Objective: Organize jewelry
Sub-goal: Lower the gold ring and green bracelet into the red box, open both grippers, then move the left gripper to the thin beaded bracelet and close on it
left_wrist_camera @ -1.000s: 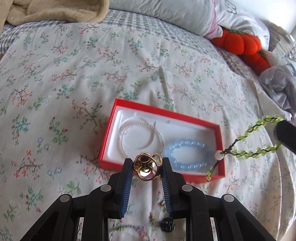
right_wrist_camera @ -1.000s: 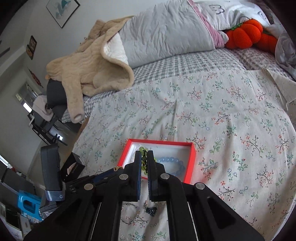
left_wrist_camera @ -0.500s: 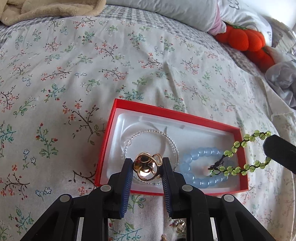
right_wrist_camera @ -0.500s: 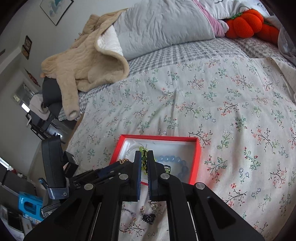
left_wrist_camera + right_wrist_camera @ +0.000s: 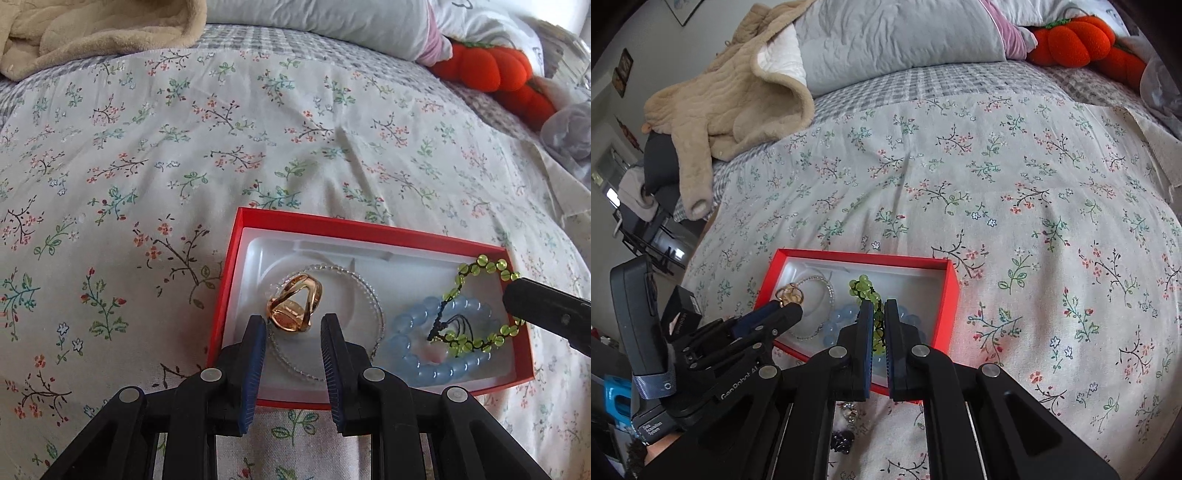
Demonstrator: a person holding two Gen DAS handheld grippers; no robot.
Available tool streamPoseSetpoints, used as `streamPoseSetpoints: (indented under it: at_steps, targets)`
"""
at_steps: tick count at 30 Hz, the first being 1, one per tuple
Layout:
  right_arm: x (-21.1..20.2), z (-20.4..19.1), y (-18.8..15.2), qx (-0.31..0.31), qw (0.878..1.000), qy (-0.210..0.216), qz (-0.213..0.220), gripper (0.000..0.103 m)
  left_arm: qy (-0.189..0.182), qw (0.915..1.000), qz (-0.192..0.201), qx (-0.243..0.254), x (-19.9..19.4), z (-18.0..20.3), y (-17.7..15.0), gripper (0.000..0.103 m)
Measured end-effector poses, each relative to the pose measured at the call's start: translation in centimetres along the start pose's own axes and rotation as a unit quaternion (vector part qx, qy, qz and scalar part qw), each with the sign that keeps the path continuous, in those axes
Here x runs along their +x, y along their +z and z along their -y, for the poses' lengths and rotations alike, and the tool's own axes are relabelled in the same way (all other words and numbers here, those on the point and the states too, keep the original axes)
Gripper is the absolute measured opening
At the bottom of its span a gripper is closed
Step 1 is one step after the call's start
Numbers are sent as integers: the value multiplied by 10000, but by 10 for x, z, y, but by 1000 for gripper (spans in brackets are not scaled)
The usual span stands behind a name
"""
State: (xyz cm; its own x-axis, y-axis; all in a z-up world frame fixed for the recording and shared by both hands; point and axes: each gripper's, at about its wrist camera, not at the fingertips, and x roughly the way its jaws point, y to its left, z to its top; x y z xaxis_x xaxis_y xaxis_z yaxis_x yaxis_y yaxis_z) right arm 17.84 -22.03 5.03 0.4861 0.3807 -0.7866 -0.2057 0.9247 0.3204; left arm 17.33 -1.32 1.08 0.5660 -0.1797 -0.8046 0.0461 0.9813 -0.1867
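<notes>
Red cardboard box with white lining (image 5: 236, 258) on floral bedspread (image 5: 147, 147). Contents: clear beaded bracelet (image 5: 369, 291), pale blue bead bracelet (image 5: 410, 365), gold openwork ring (image 5: 295, 308).

Left gripper (image 5: 293, 332): jaws parted, ring just ahead, loose.

Right gripper (image 5: 878, 321): jaws nearly closed, pinching green bead bracelet (image 5: 862, 286) over box.

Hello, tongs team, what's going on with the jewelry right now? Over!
Left tongs open, gold ring lying loose in red box. Right tongs shut on green bracelet, over the box. Nothing in the way.
</notes>
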Motion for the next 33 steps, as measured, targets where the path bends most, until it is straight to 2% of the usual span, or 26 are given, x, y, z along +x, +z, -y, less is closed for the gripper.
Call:
streamPoseSetpoints:
  at_steps: [4, 5, 7, 9, 13, 17, 19, 20, 21, 24, 27, 29, 33]
  targets:
    - [3, 0, 0, -23, 9999, -106, -40, 7, -2, 10000, -37, 58, -2, 1, 0, 26]
    - [2, 1, 1, -13, 9999, -125, -59, 8, -6, 10000, -52, 59, -3, 1, 0, 29]
    - [-1, 1, 2, -13, 9999, -133, -52, 17, -12, 10000, -45, 64, -7, 3, 0, 38]
    - [-6, 2, 2, 27, 9999, -105, -22, 35, 8, 9999, -6, 121, -13, 5, -1, 43]
    - [-18, 3, 1, 45, 10000, 5, 28, 38, 62, 9997, -16, 229, -24, 9, -5, 45]
    - [-27, 1, -3, -10, 10000, -5, 7, 40, 114, 9996, -120, 237, -41, 9, -14, 59]
    - [-32, 1, -6, 21, 10000, 26, 5, 50, 133, 9993, -217, 259, -51, 7, -21, 62]
    - [-34, 0, -8, 33, 10000, 37, 8, 60, 147, 9992, -243, 292, -56, 5, -25, 66]
    - [-37, 0, -10, 38, 10000, 17, 20, 64, 173, 9991, -237, 322, -61, 3, -30, 70]
    - [-45, -3, -17, 22, 10000, -66, 40, 65, 276, 9988, -222, 342, -73, -4, -44, 78]
    - [-47, -4, -29, 90, 9999, -113, 5, 71, 326, 9985, -365, 245, -77, -12, -62, 79]
    - [-45, -1, -43, 137, 9997, -223, -32, 72, 366, 9978, -509, 198, -78, -16, -76, 79]
    - [-27, 1, -73, 23, 9974, -536, -477, 72, 307, 9973, -597, 308, -80, -22, -106, 79]
